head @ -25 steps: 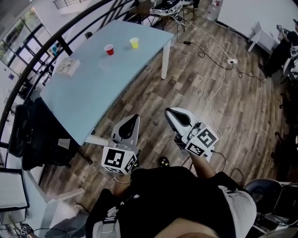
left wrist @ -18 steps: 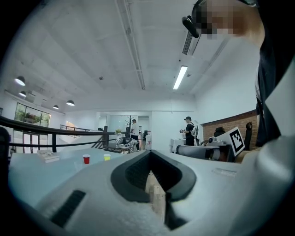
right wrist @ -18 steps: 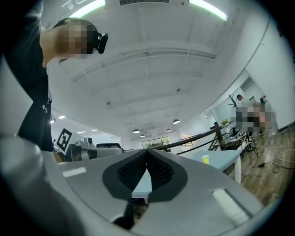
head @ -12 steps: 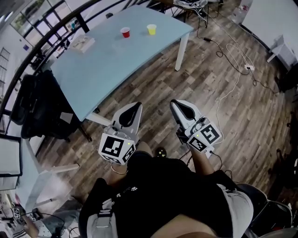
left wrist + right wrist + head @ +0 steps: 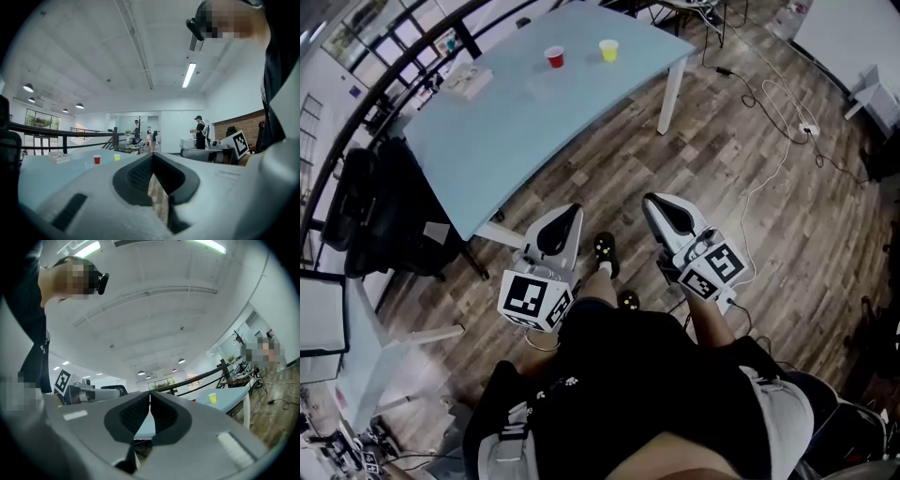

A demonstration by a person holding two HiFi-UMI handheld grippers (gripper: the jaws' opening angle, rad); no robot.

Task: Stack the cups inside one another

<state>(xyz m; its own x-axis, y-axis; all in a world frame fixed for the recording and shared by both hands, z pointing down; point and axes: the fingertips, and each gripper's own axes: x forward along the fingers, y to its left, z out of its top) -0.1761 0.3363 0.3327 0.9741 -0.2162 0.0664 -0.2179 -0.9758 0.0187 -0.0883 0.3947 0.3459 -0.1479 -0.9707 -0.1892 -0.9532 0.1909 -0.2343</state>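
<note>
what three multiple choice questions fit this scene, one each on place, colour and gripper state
1. The red cup stands: A on the floor; B on the blue table; C in a gripper.
2. The cup beside it is: A green; B yellow; C black.
3. The left gripper and right gripper are: A shut, empty; B wide open; C holding cups.
Key: B, it sits on the tabletop; B, the yellow cup is its neighbour; A, each gripper's jaws meet with nothing between.

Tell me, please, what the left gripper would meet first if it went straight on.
The left gripper would probably reach the near edge of the blue table; depth is unclear.
</note>
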